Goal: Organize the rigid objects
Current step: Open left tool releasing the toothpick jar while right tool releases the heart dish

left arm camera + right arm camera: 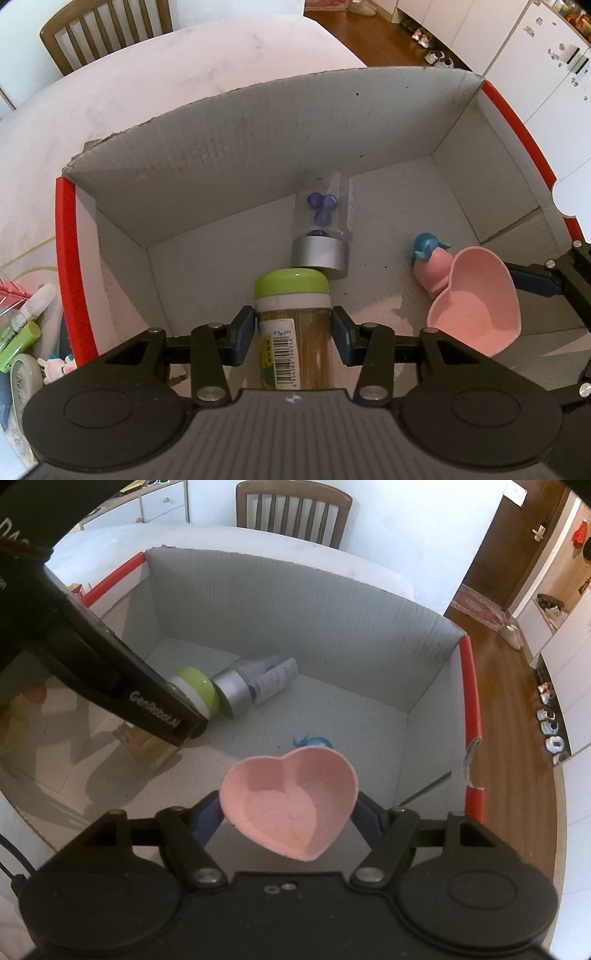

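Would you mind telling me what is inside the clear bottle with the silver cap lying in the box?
Through the clear bottle wall, four dark blue balls show: three bunched mid-bottle, one beside the silver cap. Anything within the cap is hidden.

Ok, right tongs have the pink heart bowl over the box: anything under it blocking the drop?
Partly. The pink toy with the blue cap lies on the box floor just beyond the heart bowl, touching it in the left wrist view. The silver-capped clear bottle lies farther left, clear of the bowl.
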Demonstrator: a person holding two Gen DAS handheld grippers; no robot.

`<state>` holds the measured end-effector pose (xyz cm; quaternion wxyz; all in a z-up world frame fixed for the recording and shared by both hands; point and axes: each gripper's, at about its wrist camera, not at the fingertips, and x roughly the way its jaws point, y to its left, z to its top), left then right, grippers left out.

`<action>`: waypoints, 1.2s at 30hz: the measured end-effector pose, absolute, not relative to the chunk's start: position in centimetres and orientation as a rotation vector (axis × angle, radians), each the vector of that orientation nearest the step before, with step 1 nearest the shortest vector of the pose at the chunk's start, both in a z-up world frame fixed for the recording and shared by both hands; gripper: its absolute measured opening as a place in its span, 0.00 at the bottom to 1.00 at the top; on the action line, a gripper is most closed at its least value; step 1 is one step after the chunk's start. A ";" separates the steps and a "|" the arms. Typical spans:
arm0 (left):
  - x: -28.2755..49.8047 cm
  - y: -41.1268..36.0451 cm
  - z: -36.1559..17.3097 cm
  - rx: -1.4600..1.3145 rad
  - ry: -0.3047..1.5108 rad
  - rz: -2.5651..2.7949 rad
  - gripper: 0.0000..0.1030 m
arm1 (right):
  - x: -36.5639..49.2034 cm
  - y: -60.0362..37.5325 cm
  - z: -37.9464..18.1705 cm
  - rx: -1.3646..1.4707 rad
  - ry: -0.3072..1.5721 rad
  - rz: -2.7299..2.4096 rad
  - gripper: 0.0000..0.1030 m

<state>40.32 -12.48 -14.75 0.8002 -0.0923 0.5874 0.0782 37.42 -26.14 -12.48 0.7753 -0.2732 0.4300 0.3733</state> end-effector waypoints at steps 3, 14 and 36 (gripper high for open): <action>40.4 -12.9 -14.7 -0.196 1.258 0.176 0.43 | 37.5 -26.0 -12.6 -0.587 0.934 0.807 0.72; 39.4 -13.1 -13.2 -0.194 1.218 0.191 0.44 | 37.4 -26.1 -12.5 -0.570 0.936 0.801 0.75; 33.7 -13.1 -6.4 -0.245 1.020 0.175 0.44 | 35.2 -28.4 -8.3 -0.485 0.860 0.812 0.88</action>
